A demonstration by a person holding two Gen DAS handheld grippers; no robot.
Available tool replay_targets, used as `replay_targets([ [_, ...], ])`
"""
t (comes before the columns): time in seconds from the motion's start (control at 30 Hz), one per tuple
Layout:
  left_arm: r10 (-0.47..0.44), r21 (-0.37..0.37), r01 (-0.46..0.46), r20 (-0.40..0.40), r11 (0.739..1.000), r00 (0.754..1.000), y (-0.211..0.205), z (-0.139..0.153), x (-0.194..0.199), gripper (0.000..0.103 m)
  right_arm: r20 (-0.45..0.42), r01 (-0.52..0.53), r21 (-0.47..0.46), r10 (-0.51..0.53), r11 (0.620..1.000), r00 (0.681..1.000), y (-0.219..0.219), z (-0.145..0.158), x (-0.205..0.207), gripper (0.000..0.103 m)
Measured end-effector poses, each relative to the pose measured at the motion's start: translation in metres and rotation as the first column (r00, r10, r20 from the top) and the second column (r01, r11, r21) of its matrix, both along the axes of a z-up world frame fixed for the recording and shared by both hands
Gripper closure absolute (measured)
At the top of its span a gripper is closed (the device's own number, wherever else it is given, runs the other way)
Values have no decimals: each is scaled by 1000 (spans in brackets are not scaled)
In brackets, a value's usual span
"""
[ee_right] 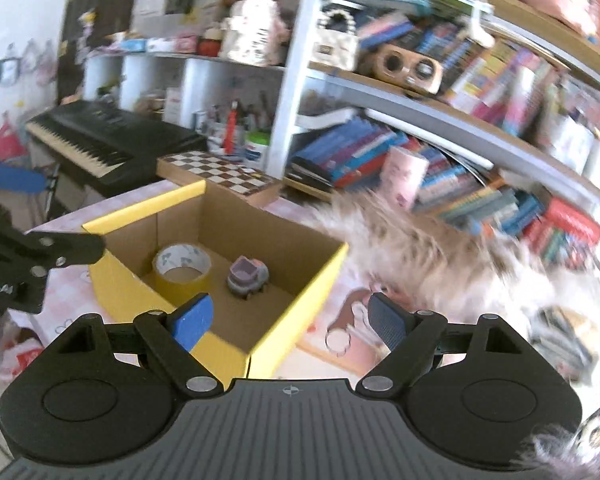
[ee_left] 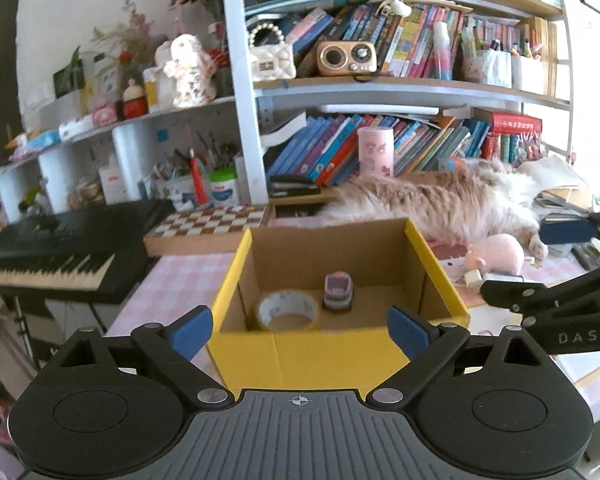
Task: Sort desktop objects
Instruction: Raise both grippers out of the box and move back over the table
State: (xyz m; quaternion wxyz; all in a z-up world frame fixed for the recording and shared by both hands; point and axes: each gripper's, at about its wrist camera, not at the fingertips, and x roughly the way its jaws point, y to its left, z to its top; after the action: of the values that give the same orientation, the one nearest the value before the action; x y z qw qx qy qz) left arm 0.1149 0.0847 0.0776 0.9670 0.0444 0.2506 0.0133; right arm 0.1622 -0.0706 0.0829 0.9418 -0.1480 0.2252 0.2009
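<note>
Two things lie on the floor of the yellow cardboard box [ee_left: 332, 354]: a roll of tape [ee_left: 289, 309] on its flat side, and a small purple-grey toy car [ee_left: 338, 293] just beside it, apart from the tape. The box stands on the desk with the pink checked cloth [ee_left: 172, 284], and its top is open.

My left tongs [ee_left: 300, 330] are in front of the near wall of the box. Their blue pads [ee_left: 192, 330] stand wide apart, and between them I see only the box wall; they press on nothing. My right tongs [ee_right: 288, 318] are over the near right corner of the same box. Their jaws stand wide too, and nothing is between them. In the left view the right tongs come in from the right edge, near a pink plush toy [ee_left: 498, 254] that lies on the cloth.

Behind the box a fluffy cat [ee_left: 432, 204] lies across the desk, in front of the bookshelf [ee_left: 380, 88]. A chessboard [ee_left: 208, 224] is behind the box on the left, and a black keyboard [ee_left: 64, 248] stands further left. The right view is blurred on its right side, so I cannot tell the small things there.
</note>
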Motion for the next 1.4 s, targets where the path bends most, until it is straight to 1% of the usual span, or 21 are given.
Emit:
replay_targets([
  [0.2,46,-35,-47,-24,998,999,3,-13,-23,7,-48,108,53,-105,993,993,-15,-15,-27,20],
  [0.37,67,-37,-68,-45,997,997,4,-24,-38,7,-75,171,55,-167,984,983,-23,-30,-52,20],
  [0.57,51,-35,-54,-89,998,995,0,-37,-54,7,-116,222,50,-216,974,970,-25,-48,-80,20],
  [0.73,36,-26,-39,-120,999,992,-5,-47,-66,7,-146,235,37,-228,971,963,-23,-57,-95,20],
  [1.07,-3,-25,-1,-153,1000,988,-12,-58,-76,7,-207,316,56,-298,947,932,-29,-65,-108,20],
  [1.4,-45,-58,33,-206,998,978,-16,-72,-78,7,-226,343,26,-329,939,917,-30,-71,-116,20],
])
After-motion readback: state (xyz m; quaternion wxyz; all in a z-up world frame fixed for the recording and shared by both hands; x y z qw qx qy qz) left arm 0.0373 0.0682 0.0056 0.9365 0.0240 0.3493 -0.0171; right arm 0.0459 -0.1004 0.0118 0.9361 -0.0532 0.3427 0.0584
